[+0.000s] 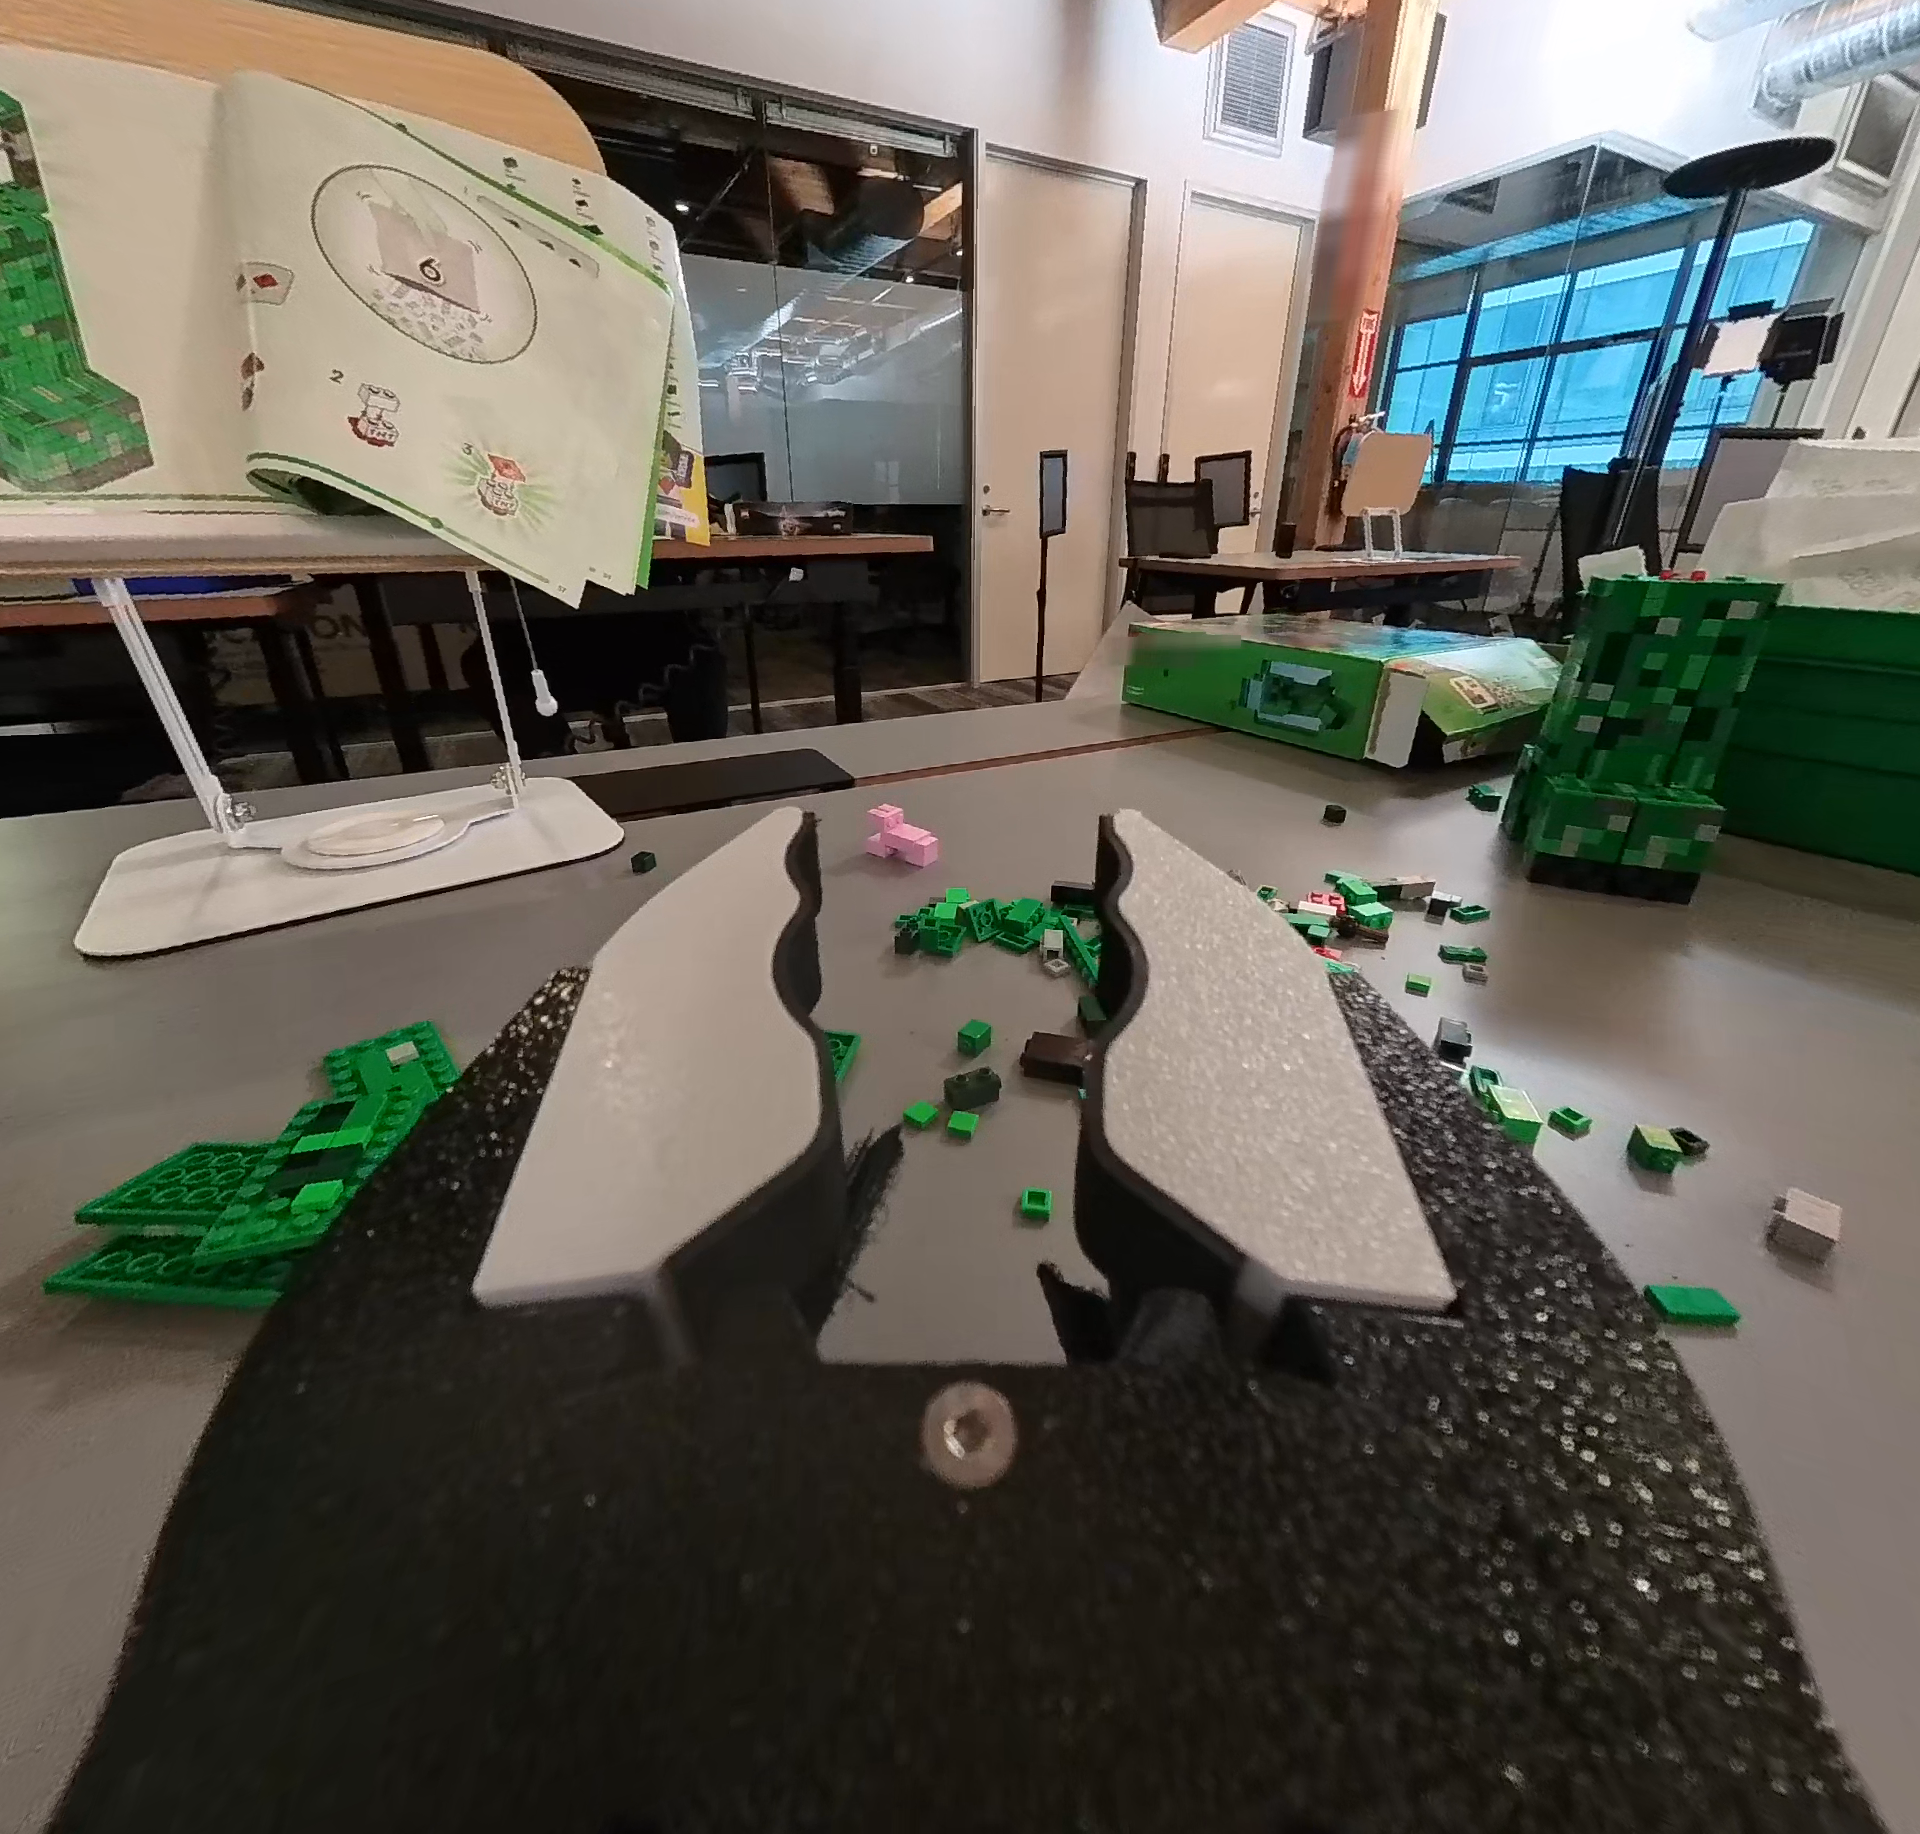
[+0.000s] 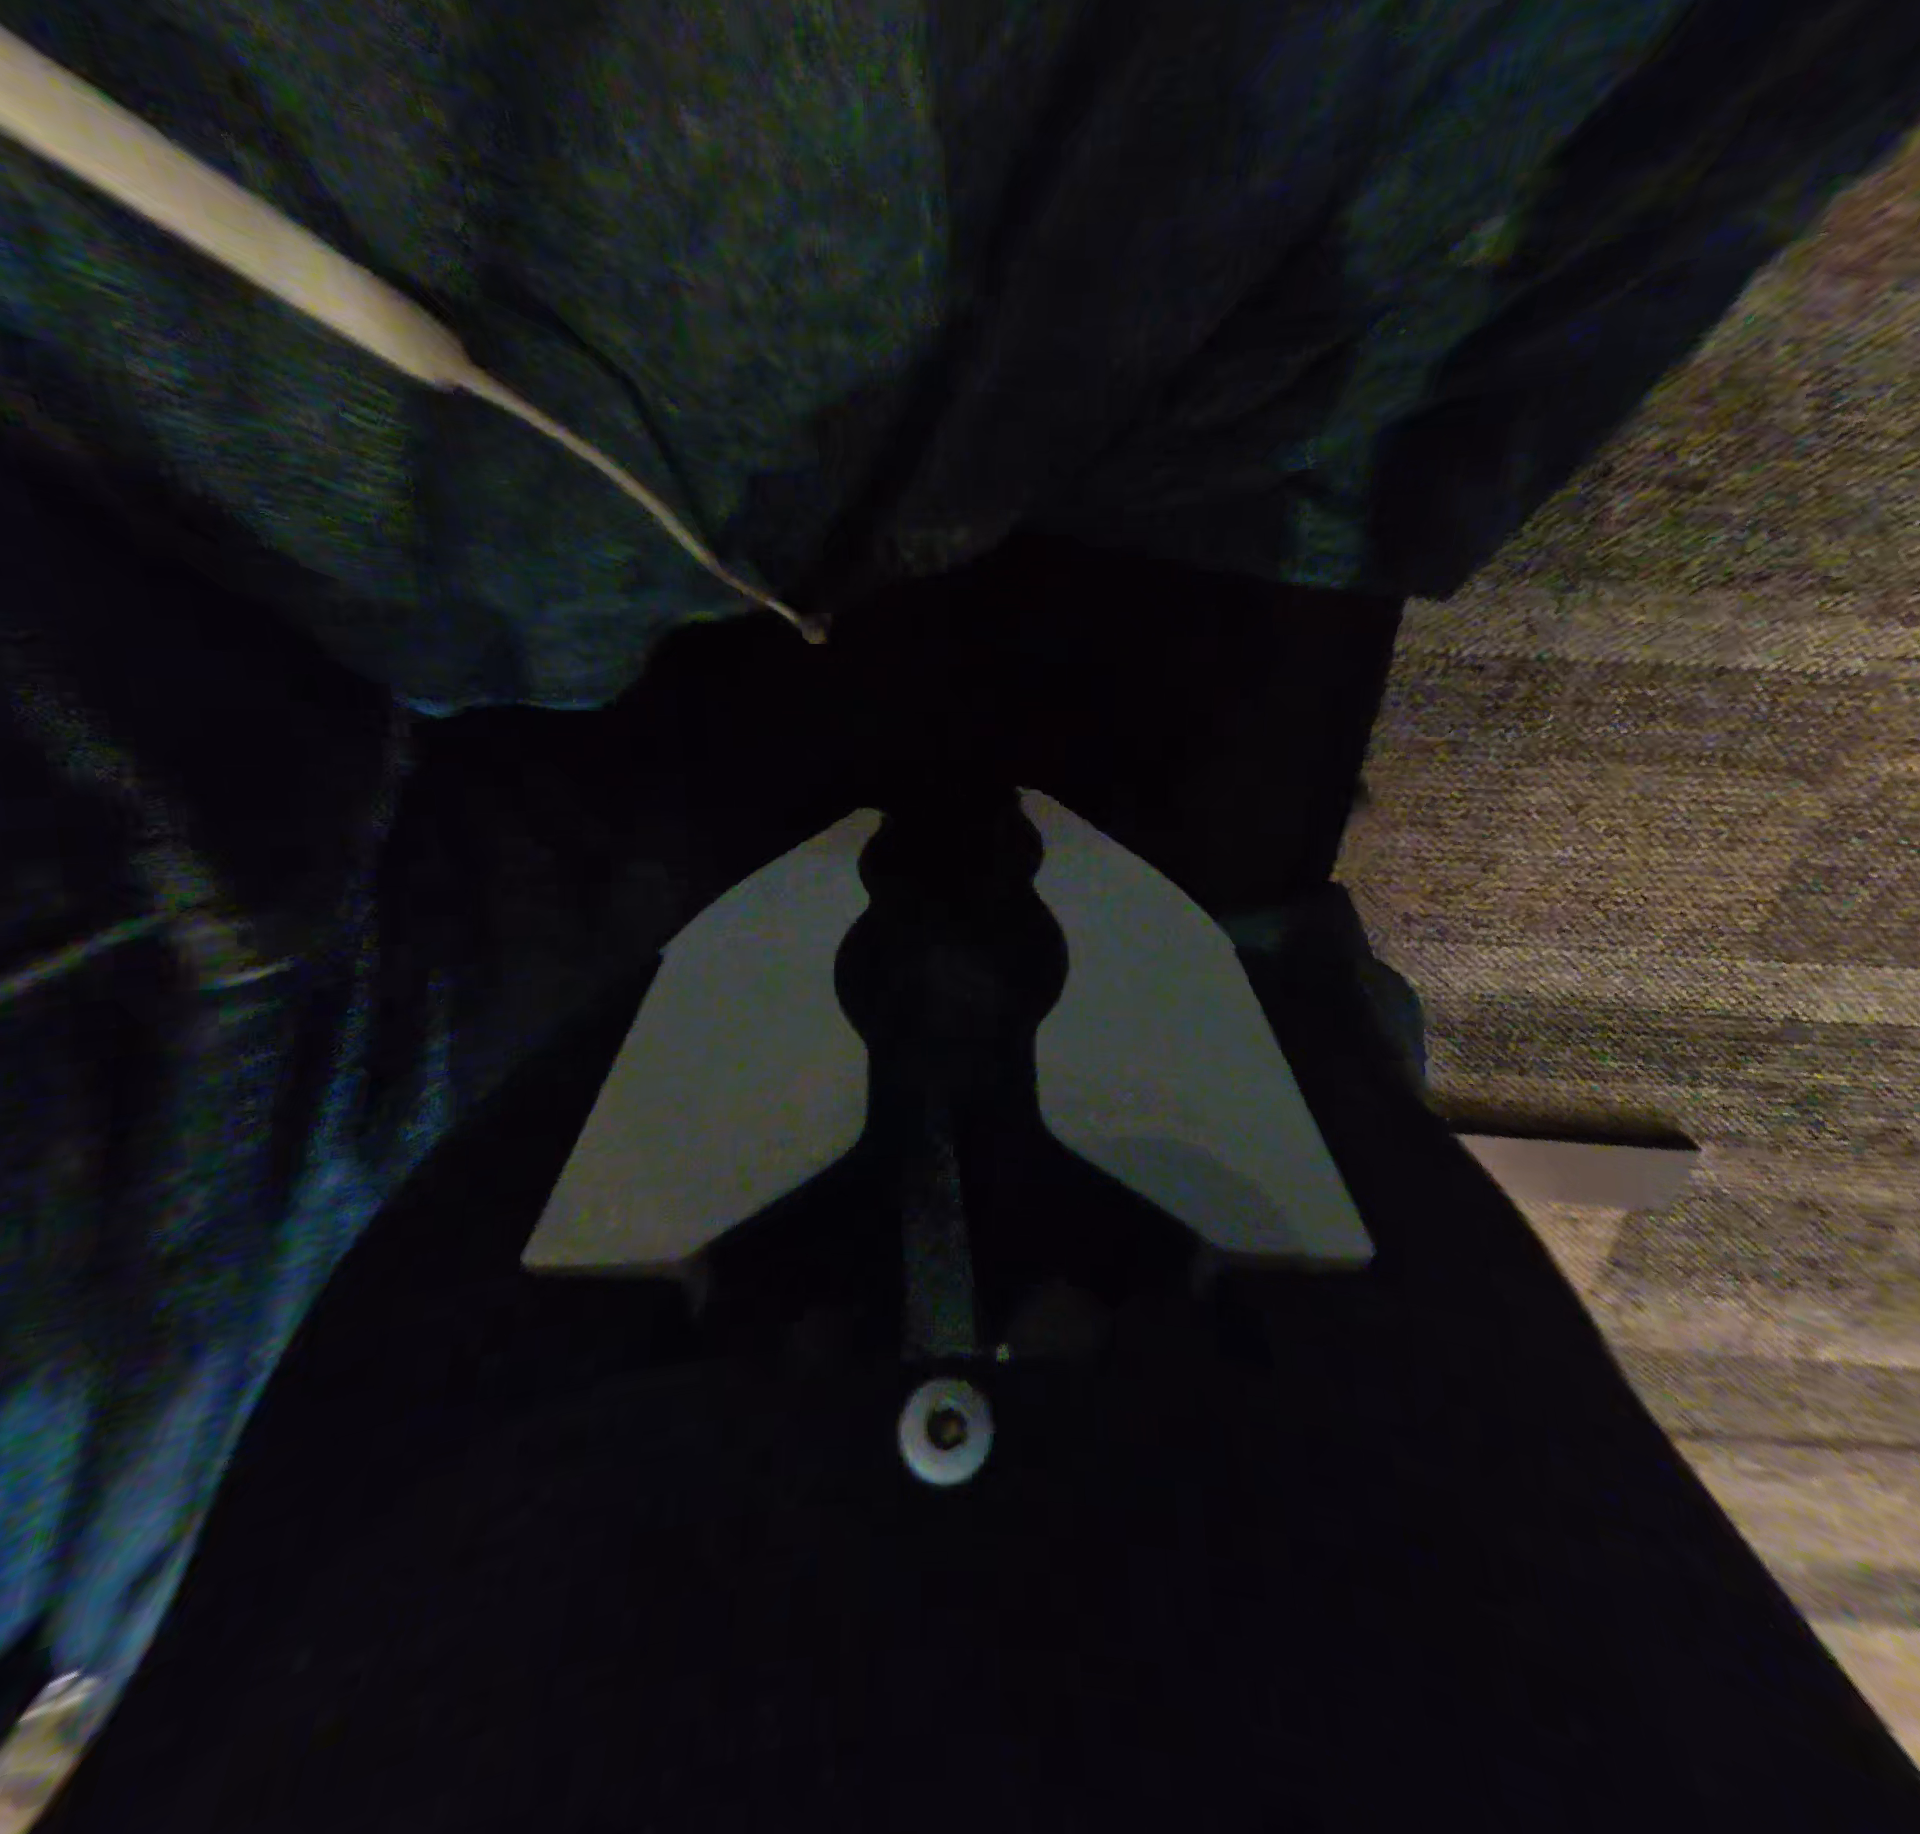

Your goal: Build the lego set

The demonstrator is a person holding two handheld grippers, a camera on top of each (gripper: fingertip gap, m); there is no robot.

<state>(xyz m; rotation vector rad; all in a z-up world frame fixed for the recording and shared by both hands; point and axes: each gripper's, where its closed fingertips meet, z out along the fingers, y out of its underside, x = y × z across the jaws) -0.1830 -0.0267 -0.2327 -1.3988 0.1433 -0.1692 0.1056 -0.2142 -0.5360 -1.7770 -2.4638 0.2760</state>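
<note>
My left gripper (image 1: 956, 828) is open and empty, low over the grey table (image 1: 312, 995). Loose green, black and white bricks (image 1: 997, 927) lie scattered between and beyond its fingertips. Stacked green plates (image 1: 249, 1187) lie to its left. A built green blocky figure (image 1: 1642, 735) stands at the right. A small pink figure (image 1: 900, 837) sits just past the fingertips. My right gripper (image 2: 951, 802) is off the table in the dark and points at dark cloth (image 2: 727, 278). Its jaws stand a little apart and I see nothing between them.
An open instruction booklet (image 1: 395, 330) rests on a white stand (image 1: 343, 849) at the back left. The green set box (image 1: 1330, 688) lies at the back right beside green bins (image 1: 1849, 745). A grey brick (image 1: 1805, 1225) lies far right. Carpet (image 2: 1662, 745) shows in the right wrist view. My hands' fingertips stand some 45 cm from each other. The grey brick (image 1: 1805, 1225) lies around 20 cm away from my left fingertips.
</note>
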